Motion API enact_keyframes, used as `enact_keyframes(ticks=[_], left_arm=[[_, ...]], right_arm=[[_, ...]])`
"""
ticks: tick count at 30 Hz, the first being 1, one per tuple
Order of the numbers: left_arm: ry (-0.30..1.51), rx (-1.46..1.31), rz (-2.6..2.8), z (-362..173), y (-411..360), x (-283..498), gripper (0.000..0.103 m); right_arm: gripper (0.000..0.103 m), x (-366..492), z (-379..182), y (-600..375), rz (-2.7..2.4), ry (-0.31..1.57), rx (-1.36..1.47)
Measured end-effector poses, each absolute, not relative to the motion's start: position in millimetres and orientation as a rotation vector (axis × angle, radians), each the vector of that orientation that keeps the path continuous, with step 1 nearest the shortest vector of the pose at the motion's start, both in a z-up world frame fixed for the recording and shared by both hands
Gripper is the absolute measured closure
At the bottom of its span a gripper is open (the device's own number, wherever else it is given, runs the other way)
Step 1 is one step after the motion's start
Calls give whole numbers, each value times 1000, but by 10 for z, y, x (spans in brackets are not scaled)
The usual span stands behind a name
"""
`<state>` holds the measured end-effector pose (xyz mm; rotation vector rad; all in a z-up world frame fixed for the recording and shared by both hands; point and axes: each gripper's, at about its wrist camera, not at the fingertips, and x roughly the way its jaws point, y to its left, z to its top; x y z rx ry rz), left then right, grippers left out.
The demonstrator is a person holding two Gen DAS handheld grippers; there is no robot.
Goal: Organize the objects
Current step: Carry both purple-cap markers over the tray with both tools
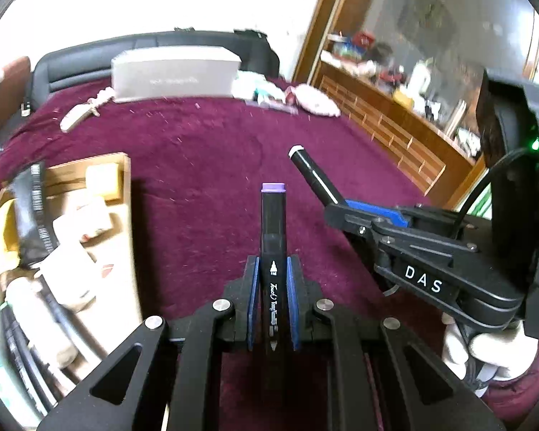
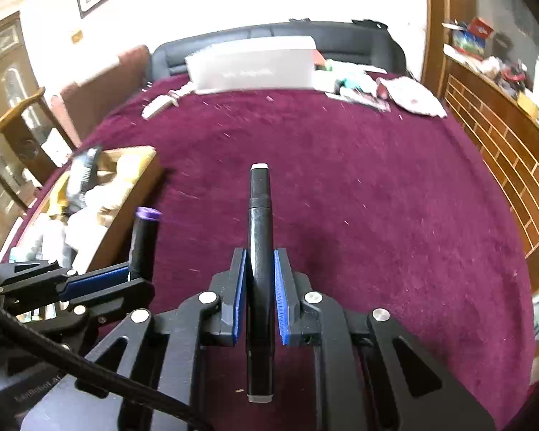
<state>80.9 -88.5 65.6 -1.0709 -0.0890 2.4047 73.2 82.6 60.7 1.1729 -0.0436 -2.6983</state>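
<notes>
With the open wooden box of jumbled toiletries (image 1: 124, 179) at far left, the left tool (image 1: 273, 280), clamped on the black purple-capped marker (image 1: 273, 215), should probably unload first, while the right tool (image 2: 260, 276), gripping the black white-capped marker (image 2: 259, 208), waits above the maroon cloth-covered bench (image 2: 359, 186).

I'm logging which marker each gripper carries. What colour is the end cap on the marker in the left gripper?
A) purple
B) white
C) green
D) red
A: the black marker clamped in the left gripper ends in a purple cap; the white-capped marker sits in the right gripper.
</notes>
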Motion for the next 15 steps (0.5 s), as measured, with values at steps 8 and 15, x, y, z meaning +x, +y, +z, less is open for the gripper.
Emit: enact_keyframes(ticks=[8,15], left_arm=[[-240,-820,2513,1055,-1532,1084,91],[-320,-703,2632,1209,-2195,1368,91]], right_arm=[[90,997,929,268,-2685,108,1015],[90,1138,1071,-333,-2662,281,911]])
